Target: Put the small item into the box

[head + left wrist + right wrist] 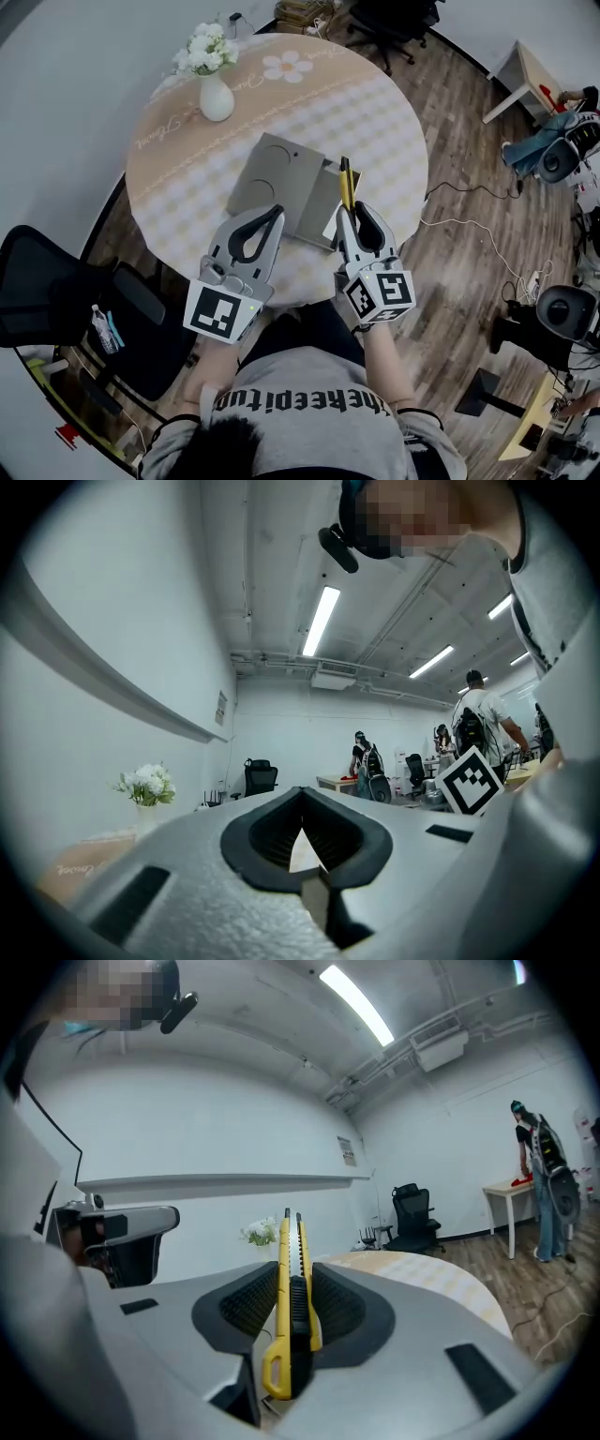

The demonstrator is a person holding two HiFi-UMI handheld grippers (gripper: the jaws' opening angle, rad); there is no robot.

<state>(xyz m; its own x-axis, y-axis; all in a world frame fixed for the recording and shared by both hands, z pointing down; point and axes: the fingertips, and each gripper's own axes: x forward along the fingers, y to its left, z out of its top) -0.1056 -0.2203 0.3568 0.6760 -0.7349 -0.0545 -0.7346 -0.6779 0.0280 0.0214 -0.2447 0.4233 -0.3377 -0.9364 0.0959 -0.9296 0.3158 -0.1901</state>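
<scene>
Right claw (354,210): clamped on yellow utility knife (345,181), pinched between both pads (337,1309).
Left claw (270,216): jaws closed together, nothing held.
Knife axis: lengthwise along the jaws, far end pointed away from the person, held over the box's right edge.
Box (281,173): grey, opened on the bench, lid laid flat; contents cannot be made out.
Bench (178,187): round, checked cloth; vase of white flowers (214,89) near far edge.
Room: wood floor (469,187), office chair (389,23).

The left claw (273,213) and right claw (351,210) are pale grey plastic, each lined with ribbed black pads (272,834) round a teardrop opening. Behind each claw sits a white cube (222,314) bearing black square markers. The person's grey T-shirt (309,433) has black lettering.
</scene>
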